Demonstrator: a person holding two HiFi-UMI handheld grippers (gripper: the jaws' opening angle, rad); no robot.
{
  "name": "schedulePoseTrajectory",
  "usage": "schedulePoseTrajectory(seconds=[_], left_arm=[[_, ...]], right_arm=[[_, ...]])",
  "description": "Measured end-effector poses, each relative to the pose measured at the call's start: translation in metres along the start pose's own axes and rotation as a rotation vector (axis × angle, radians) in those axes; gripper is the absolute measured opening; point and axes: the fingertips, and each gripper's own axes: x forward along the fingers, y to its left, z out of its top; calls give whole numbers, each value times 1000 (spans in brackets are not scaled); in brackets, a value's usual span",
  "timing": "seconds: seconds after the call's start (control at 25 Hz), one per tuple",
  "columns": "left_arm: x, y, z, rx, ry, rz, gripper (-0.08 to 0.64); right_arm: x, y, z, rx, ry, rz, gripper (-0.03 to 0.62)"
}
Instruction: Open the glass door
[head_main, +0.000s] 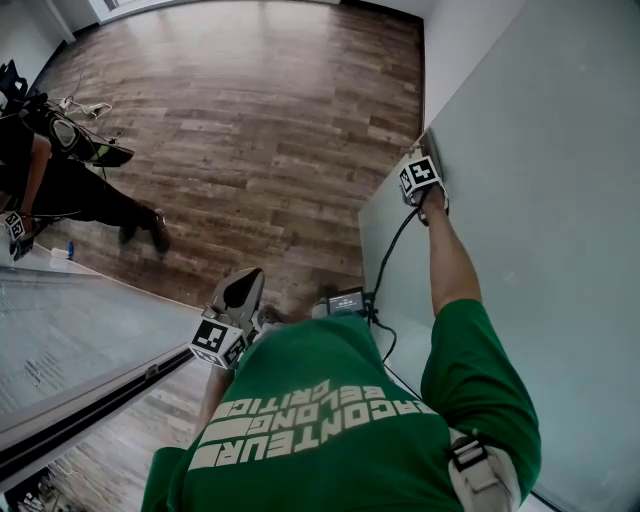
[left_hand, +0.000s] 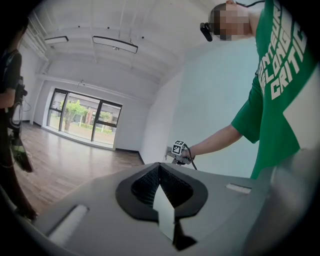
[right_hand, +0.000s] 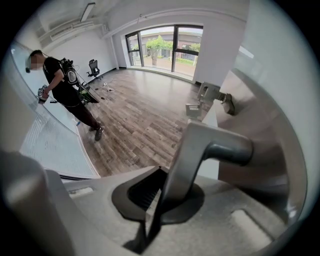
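My right tongs (right_hand: 159, 200) are clenched on the metal lever handle (right_hand: 215, 145) of the glass door (head_main: 540, 150), whose pane stands just beside them. My left tongs (left_hand: 160, 187) are pressed together on nothing, well apart from that door.

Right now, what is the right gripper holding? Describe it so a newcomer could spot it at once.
Find the big frosted glass door on the right of the head view. At its edge the right gripper has its jaws shut on a grey metal handle. It is a bent lever, unlike the small boxy fitting beyond it.
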Motion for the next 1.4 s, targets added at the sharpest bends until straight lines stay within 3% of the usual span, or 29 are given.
schedulePoseTrajectory(seconds=[0.64,1.12,1.4], left_arm=[[38,-9,18,6,26,-33,12],[58,-15,19,19,12,-82,11],[68,-16,24,11,21,-96,11]], right_arm=[[-17,-81,-10,103,13,-40,-6],[-24,-97,-35,188,91,-16,-2],[-49,-107,-47,208,188,-101,117]])
